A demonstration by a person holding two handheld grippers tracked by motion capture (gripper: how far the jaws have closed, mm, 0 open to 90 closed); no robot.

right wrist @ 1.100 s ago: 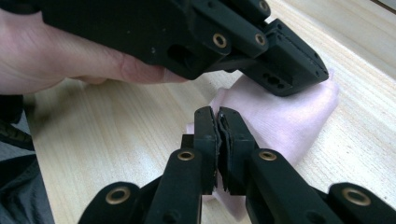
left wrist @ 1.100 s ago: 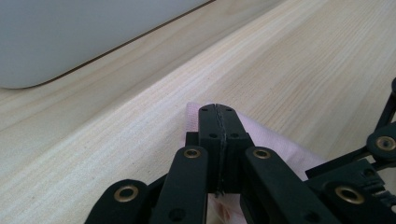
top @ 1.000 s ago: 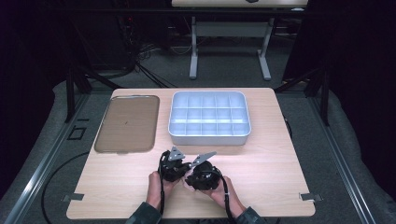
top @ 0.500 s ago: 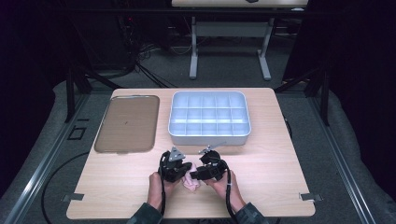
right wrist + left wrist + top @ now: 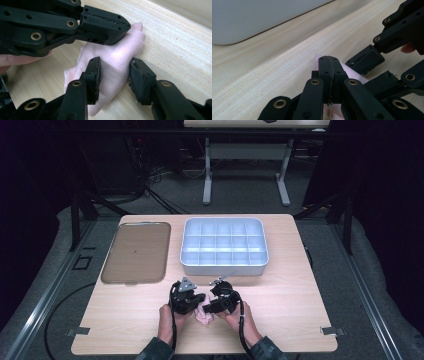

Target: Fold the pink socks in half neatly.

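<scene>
On the wooden table [image 5: 300, 285], near its front edge, a small pink cloth [image 5: 204, 316] lies bunched between the two grippers; the left gripper [image 5: 329, 72] has its jaws pressed fully together, pinching an edge of the cloth; the right gripper [image 5: 113, 76] straddles a fold of the cloth, its jaws having just been closing, with one pad against the fabric and the other just beside it, so it has no firm clamp on it; behind the hands sits a pale compartmented tray [image 5: 224, 268], and to its left a flat brown tray [image 5: 135, 251], both well apart from the cloth.
</scene>
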